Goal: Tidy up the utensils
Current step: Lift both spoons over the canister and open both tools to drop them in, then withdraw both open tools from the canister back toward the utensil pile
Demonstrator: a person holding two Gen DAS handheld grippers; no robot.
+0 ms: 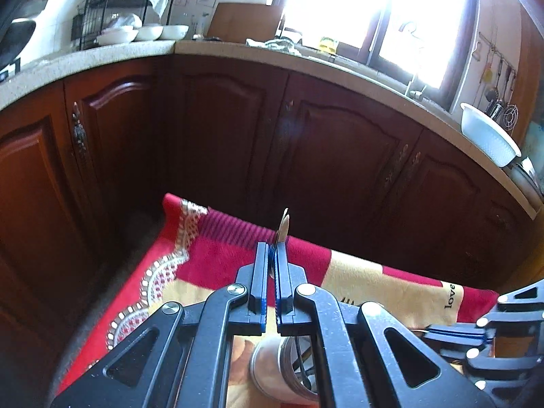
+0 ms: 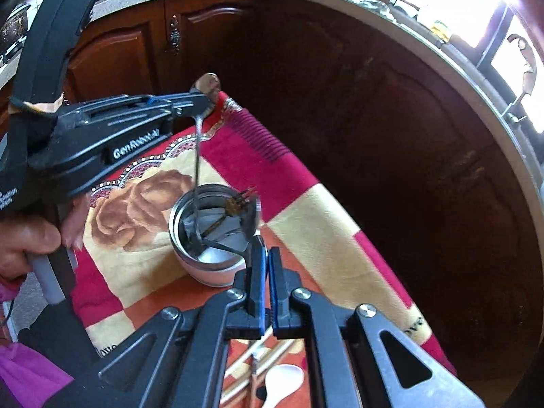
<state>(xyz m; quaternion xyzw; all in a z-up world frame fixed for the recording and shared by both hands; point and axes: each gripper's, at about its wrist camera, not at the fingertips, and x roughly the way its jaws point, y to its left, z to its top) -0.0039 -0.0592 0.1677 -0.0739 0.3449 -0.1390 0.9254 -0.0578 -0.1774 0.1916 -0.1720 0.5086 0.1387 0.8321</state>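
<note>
My left gripper [image 1: 272, 244] is shut on the neck of a metal spoon [image 1: 284, 224], whose bowl stands up past the fingertips. In the right wrist view the left gripper [image 2: 204, 102] holds that spoon [image 2: 205, 83] upright, and its handle hangs down into a steel utensil cup [image 2: 204, 272]. A dark fork [image 2: 238, 200] leans inside the cup. My right gripper [image 2: 267, 251] hovers just right of the cup, shut; a thin metal tip shows by its left finger, and I cannot tell whether it is held. Chopsticks [image 2: 244, 360] and a white spoon [image 2: 282, 382] lie on the cloth under it.
The cup stands on a red and cream cloth [image 2: 306, 204] whose far edge drops towards dark wooden cabinets [image 1: 221, 129]. A pale counter [image 1: 340, 64] above carries bowls and a white colander [image 1: 489, 136]. A person's hand [image 2: 27, 238] grips the left handle.
</note>
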